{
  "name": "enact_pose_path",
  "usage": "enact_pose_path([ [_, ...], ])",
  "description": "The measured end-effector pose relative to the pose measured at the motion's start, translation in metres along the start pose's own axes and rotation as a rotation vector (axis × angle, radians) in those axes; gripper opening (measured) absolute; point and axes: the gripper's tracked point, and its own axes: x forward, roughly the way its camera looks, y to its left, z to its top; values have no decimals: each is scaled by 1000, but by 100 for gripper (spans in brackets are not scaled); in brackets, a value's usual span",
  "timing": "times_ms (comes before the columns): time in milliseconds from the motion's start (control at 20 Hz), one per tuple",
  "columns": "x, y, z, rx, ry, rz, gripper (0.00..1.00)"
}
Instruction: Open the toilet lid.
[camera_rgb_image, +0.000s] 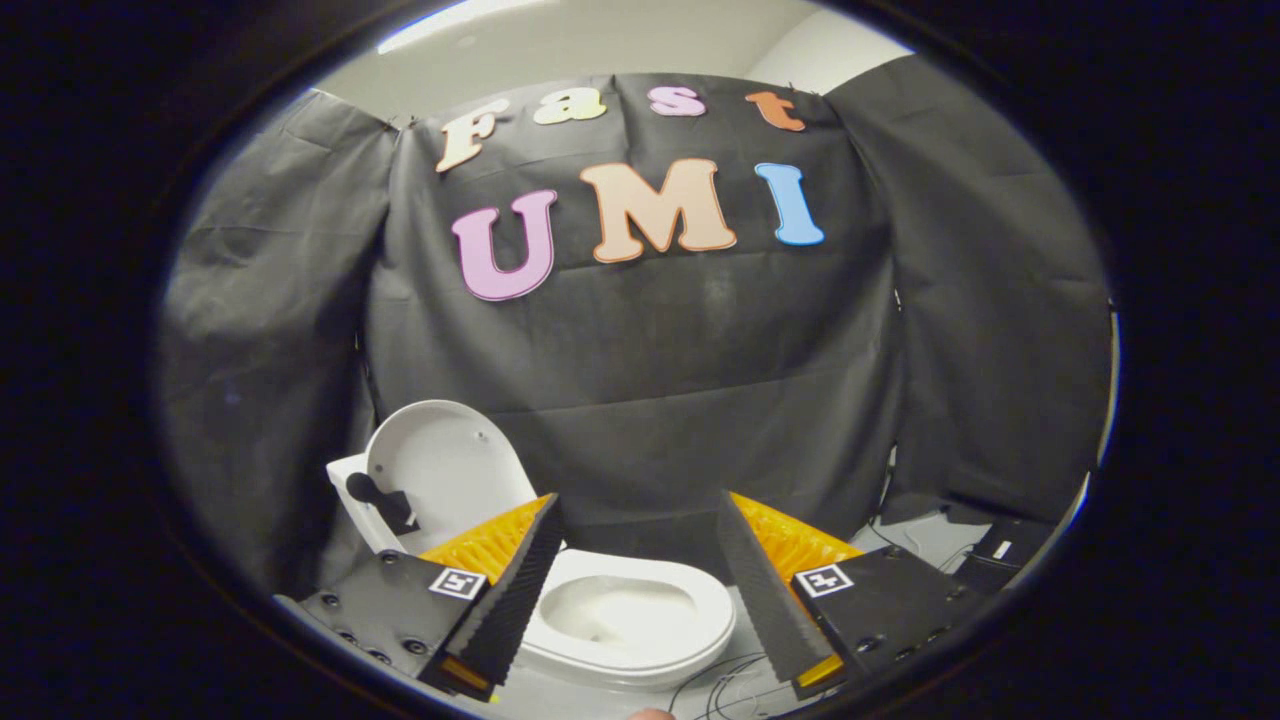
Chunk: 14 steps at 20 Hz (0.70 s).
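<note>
The tongs (635, 575) are released: the two fingers stand wide apart and press on nothing. Each finger carries a square marker on its upper face.

The toilet (640, 615) sits on the floor, partly between the fingers and just beyond them. Its bowl is exposed, with the seat ring down on the rim. The left finger covers the left edge of the seat.

The lid (450, 470) is raised. It stands upright behind the bowl, beyond the left finger, with its inner face turned toward the camera. A dark fitting (385, 500) shows at the lid's lower left, against the white tank (350, 500).

Thin cables (720, 690) lie on the floor near the toilet's base, between the fingers. Further to the right, beyond the right finger, a dark box (1005, 550) rests on the floor at the foot of the cloth wall (700, 380).
</note>
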Motion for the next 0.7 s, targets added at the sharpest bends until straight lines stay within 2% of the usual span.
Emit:
enact_pose_path([
  [250, 2, -3, -16, 25, 40, 8, 96],
  [700, 7, -10, -19, -29, 71, -2, 96],
])
